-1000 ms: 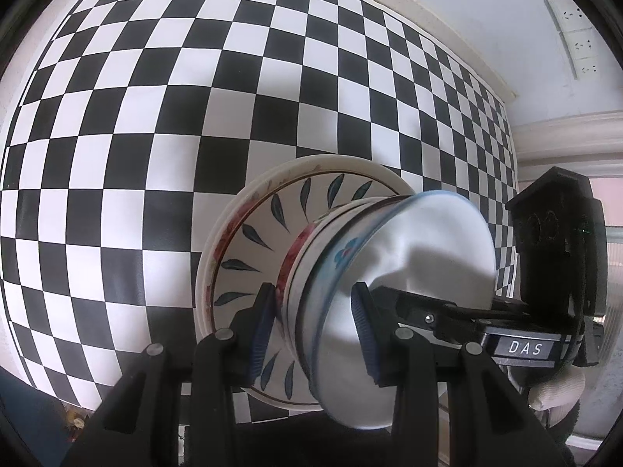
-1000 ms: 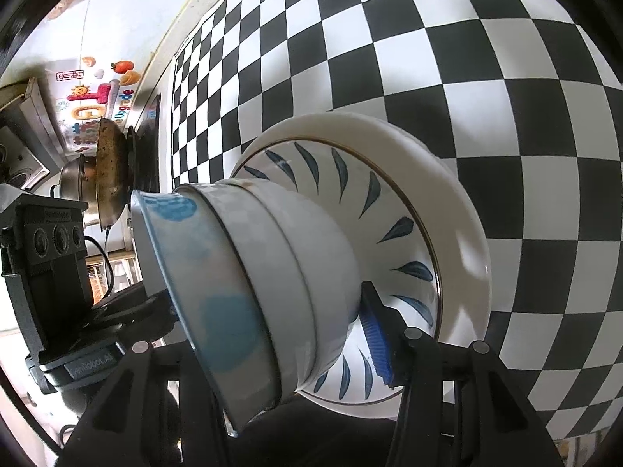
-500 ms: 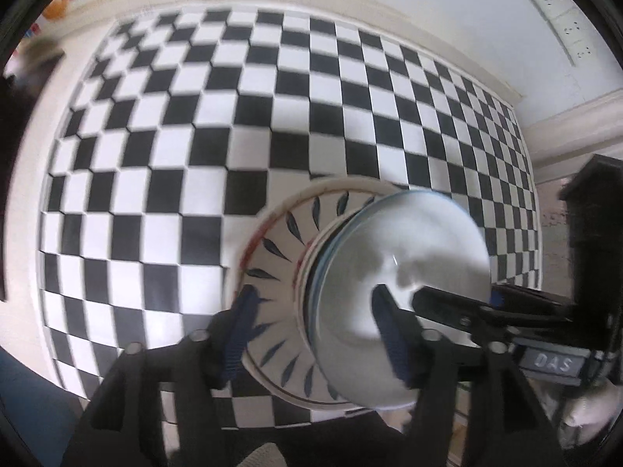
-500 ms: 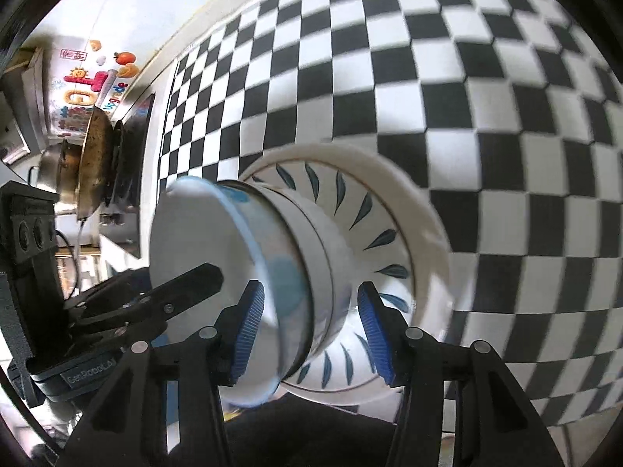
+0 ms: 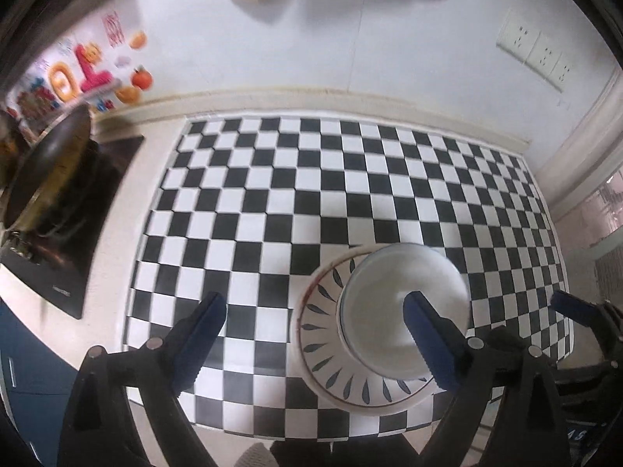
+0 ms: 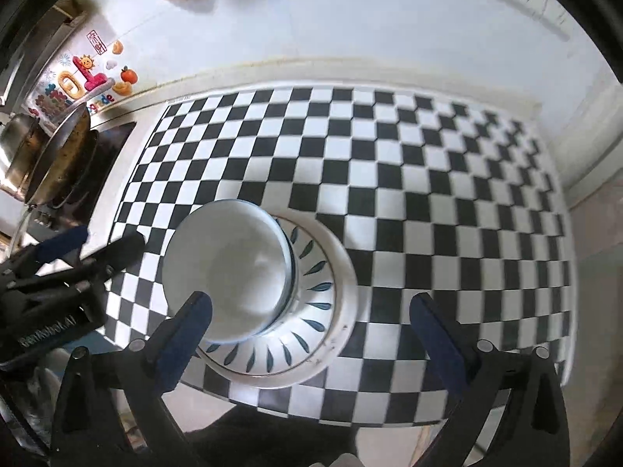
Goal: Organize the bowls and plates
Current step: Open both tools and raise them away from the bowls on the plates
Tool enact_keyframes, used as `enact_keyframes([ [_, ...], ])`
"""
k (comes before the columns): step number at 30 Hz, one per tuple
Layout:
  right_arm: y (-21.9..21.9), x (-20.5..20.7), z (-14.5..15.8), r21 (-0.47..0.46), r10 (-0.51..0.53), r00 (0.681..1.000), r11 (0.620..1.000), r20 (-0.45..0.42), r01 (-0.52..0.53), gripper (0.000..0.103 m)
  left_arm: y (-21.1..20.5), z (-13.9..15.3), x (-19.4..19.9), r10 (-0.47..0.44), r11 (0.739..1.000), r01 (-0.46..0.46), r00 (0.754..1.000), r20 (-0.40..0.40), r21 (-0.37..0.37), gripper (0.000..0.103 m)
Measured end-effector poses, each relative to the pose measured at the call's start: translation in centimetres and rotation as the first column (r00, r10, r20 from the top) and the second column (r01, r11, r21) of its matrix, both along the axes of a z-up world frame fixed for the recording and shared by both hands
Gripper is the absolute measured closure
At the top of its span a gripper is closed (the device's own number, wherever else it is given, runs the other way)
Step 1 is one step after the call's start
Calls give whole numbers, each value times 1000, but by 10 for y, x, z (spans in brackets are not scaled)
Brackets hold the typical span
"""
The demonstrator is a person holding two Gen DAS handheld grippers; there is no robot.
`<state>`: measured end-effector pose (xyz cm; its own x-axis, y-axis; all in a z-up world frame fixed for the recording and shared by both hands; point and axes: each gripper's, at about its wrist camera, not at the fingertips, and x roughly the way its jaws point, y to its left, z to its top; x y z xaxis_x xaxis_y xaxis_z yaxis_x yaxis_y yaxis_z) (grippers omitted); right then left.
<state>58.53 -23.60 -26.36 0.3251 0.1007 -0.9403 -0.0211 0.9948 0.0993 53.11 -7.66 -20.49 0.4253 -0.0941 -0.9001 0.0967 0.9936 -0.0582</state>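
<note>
- Bowls [image 5: 403, 313] sit in a stack on the plate [image 5: 323, 334], near the front edge of the checkered mat [image 5: 296, 194]. From above only the top white bowl [image 6: 229, 268] with its thin blue rim shows well.
- The plate is white with dark leaf marks all around its ring. It lies flat on the mat, and the bowl stack sits a bit off its middle.
- The left gripper [image 5: 315, 340] is spread wide and holds nothing. One blue fingertip [image 5: 202, 321] is over the mat, left of the plate. The other is in front of the top bowl, but I cannot tell if it touches.
- The right gripper [image 6: 311, 329] is spread wide too and holds nothing. One blue fingertip [image 6: 432, 325] is over the mat, right of the plate. The other is in front of the bowl's near side.
- In the right wrist view, the left gripper's tips show at the left edge, just beside the bowls.
- A stove [image 5: 58, 233] with a big pan [image 5: 46, 167] is left of the mat, well apart from the plate.
- Bright stickers [image 6: 83, 78] are on the white wall behind the stove.
- Wall sockets [image 5: 535, 52] are up on the right.
</note>
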Motion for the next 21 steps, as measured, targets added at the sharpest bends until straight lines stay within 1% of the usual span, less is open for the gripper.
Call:
enact_keyframes([
  [4, 2, -21, 22, -24, -42, 998, 999, 50, 43, 0, 1, 23, -19, -4, 1000, 2, 998, 70, 24, 9],
  [7, -2, -40, 44, -33, -84, 991, 996, 101, 88, 0, 4, 44, -34, -2, 999, -3, 991, 132, 41, 1],
  [9, -3, -50, 58, -36, -97, 987, 994, 128, 103, 0, 6, 56, -44, 1, 999, -10, 986, 166, 53, 1],
  [13, -2, -72, 88, -43, -116, 974, 991, 192, 126, 0, 7, 79, -65, -13, 999, 4, 978, 206, 43, 1],
  [18, 1, -98, 121, -57, -99, 961, 991, 258, 117, 0, 1, 104, -93, -30, 999, 20, 967, 254, 39, 1],
  [21, -1, -115, 138, -60, -96, 950, 991, 296, 119, 0, -2, 114, -107, -13, 1000, 4, 958, 286, 30, 1],
])
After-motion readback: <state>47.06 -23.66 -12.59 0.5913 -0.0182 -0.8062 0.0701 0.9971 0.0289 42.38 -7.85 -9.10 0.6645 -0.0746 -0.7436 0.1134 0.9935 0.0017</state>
